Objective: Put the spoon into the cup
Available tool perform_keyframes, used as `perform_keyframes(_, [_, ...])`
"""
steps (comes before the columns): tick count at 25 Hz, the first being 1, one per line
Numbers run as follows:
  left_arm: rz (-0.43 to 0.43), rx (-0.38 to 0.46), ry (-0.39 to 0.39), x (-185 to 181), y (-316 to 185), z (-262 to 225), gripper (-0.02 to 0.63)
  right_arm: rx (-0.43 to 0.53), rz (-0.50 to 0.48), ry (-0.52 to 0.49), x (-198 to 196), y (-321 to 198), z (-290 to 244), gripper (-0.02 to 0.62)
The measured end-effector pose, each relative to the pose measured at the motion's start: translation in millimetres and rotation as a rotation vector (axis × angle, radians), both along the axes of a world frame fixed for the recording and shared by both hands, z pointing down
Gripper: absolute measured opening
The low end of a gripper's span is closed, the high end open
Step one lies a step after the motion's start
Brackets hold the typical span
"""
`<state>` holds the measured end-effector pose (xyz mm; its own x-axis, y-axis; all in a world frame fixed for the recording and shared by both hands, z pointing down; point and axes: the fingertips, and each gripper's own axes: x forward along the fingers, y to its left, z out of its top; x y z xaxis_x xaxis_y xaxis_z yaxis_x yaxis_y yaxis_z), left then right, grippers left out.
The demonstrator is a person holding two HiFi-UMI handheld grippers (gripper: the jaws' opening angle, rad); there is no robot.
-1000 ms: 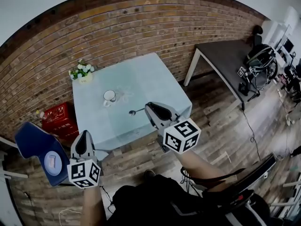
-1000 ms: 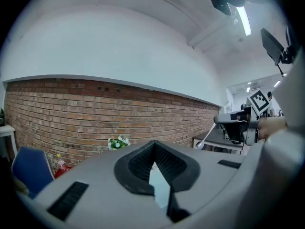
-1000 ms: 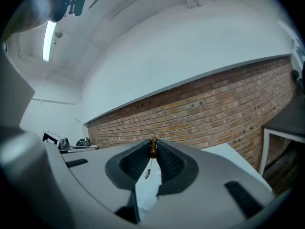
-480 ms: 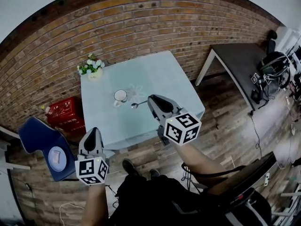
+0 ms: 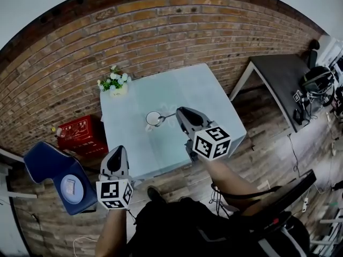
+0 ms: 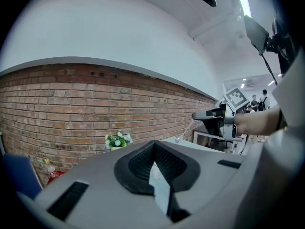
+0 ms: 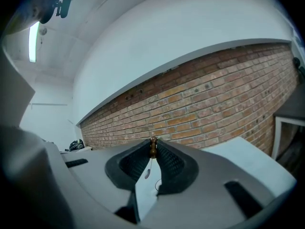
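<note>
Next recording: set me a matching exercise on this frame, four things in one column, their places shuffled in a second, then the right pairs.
Things:
1. spoon
2. cup
3. flowers
4. red crate

Places:
A. on the floor, left of the table
B. clamped in the right gripper
C. standing near the middle of the table
D. at the table's far left corner, by the brick wall

Pairs: 1-B; 2-C; 3-D; 4-A

Right gripper (image 5: 179,112) extended forward, jaws clamped on spoon (image 5: 167,116); left gripper (image 5: 118,150) held back, jaws together.
</note>
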<state>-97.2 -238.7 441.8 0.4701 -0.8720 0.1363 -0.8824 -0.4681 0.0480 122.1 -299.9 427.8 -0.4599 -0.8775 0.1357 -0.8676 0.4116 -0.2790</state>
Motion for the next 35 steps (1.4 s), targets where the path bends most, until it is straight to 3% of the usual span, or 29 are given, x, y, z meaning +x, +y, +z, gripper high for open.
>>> perform_keyframes(10, [0.076,-0.023,0.001,-19.2,-37.5,16.0,0.009,-0.049,0.028,0.072,-25.3,-54.4,41.1,0.052])
perform_keyframes(15, [0.078,-0.066,0.005,-14.8,-40.8,22.3,0.009,-0.095,-0.029,0.119,-32.6,-77.2,71.1,0.052])
perform_keyframes(25, [-0.063,-0.147,0.013,-3.8,-39.0,37.2,0.009,-0.215,-0.157,0.182,-39.6,-111.5,146.0,0.052])
perform_keyframes(29, [-0.114,-0.1,-0.009,-2.2,-39.0,31.8,0.009,-0.236,-0.184,0.206,-44.0,-122.7,167.7,0.052])
perform_keyframes(35, [-0.186,-0.124,-0.022,-9.9,-31.1,39.3,0.009,-0.26,-0.234,0.251,-56.6,-124.4,193.8,0.052])
